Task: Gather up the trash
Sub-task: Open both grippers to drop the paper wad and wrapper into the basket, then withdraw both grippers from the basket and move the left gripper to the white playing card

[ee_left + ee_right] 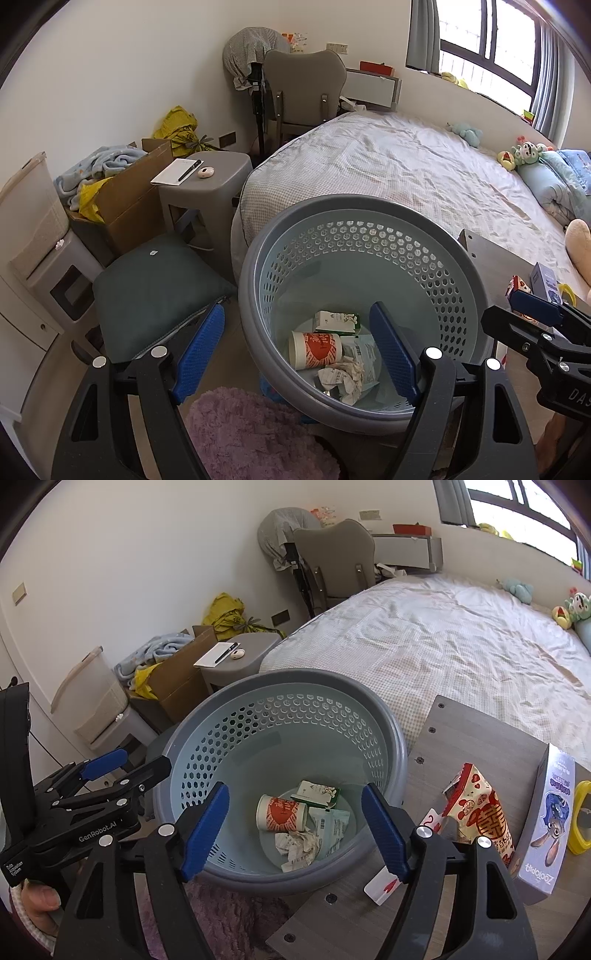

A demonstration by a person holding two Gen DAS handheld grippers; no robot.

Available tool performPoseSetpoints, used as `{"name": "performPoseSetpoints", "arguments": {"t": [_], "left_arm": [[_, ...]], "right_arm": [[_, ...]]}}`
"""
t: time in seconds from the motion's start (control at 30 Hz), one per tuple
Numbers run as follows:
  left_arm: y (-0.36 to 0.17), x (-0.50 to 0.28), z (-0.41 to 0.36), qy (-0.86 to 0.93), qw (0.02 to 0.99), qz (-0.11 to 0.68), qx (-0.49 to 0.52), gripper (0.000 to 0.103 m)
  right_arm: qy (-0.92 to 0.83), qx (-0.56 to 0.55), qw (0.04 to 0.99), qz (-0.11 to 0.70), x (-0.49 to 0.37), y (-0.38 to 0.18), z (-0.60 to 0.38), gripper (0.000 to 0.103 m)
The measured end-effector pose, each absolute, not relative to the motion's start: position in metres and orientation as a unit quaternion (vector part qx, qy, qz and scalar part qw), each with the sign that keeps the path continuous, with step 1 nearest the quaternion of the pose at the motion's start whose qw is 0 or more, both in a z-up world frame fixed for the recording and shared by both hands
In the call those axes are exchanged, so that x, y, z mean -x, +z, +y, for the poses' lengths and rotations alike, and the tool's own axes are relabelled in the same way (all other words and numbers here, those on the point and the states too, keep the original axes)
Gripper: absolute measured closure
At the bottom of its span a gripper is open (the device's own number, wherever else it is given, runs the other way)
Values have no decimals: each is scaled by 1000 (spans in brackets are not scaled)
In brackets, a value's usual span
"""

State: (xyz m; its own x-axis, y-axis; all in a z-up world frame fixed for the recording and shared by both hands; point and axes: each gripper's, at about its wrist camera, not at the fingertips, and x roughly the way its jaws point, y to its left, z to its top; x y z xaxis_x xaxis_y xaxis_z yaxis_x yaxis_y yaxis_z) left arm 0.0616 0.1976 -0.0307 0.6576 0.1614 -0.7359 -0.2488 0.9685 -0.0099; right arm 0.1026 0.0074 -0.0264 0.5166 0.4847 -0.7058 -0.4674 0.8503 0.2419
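Note:
A grey-blue perforated basket (351,203) (280,677) stands on the floor beside the bed. Inside lie a red-and-white paper cup (314,349) (280,812), a green-and-white carton (336,321) (317,792), crumpled paper (343,380) (299,845) and a pale plastic pouch (332,827). My left gripper (297,350) (122,771) hovers open over the basket's left side, holding nothing. My right gripper (295,834) (517,314) is also open and empty above the basket. A red-and-white snack wrapper (476,808) and a playing card (382,886) lie on the grey wooden table (480,738) to the right.
A purple Zootopia box (550,823) and a yellow object (581,819) share the table. The bed (406,166) lies behind the basket. At the left are a grey stool (207,181) with notepad and pen, a cardboard box (129,199), a dark cushion (155,288) and a fluffy purple rug (251,435).

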Motion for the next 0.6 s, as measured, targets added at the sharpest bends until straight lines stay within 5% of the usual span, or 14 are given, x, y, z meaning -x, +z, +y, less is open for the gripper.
{"name": "performPoseSetpoints", "arguments": {"t": [0.6], "left_arm": [[-28, -44, 166, 73, 913, 398, 53, 26]], "right_arm": [[237, -27, 883, 404, -69, -27, -38, 29]]}}
